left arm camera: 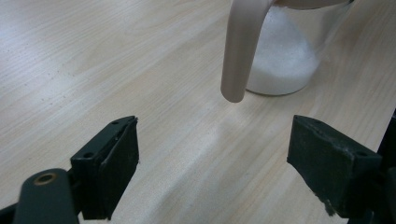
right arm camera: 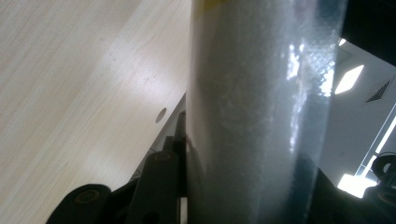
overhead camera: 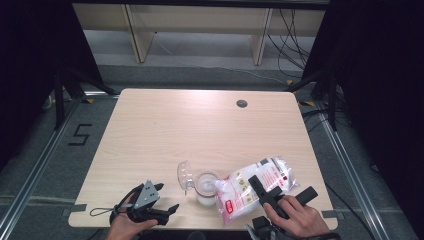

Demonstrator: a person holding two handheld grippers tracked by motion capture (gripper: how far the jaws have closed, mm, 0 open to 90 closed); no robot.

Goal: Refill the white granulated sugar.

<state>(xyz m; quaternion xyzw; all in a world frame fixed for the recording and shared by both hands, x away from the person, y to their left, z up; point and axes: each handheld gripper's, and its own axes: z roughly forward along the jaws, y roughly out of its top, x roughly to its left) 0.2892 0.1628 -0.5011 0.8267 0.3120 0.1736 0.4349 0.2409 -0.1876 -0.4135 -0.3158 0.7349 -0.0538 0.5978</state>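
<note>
High view: one pale wooden desk (overhead camera: 165, 130) carries one clear jar (overhead camera: 205, 188) near its front edge, part-filled with white granules, its hinged lid (overhead camera: 184, 175) swung open to the left. One plastic bag (overhead camera: 255, 186) of white granules, printed in red, is tilted with its lower corner at the jar's mouth; the right gripper (overhead camera: 264, 192), held by a hand (overhead camera: 300, 217) at the front right corner, is clamped across the bag. The left gripper (overhead camera: 167, 198) hangs by the front edge, left of the jar and apart from it. Left gripper view: both jaws stand wide apart over bare wood, and the jar's (left arm camera: 292, 51) base with its white fill appears beyond them, crossed by a beige strip (left arm camera: 240, 46), possibly the lid's clasp; the jar's top is cut off. Right gripper view: the bag (right arm camera: 252, 116) rises between the jaws, hiding the right-hand jaw, and one round cable hole (right arm camera: 160, 115) marks the desk (right arm camera: 70, 93).
</note>
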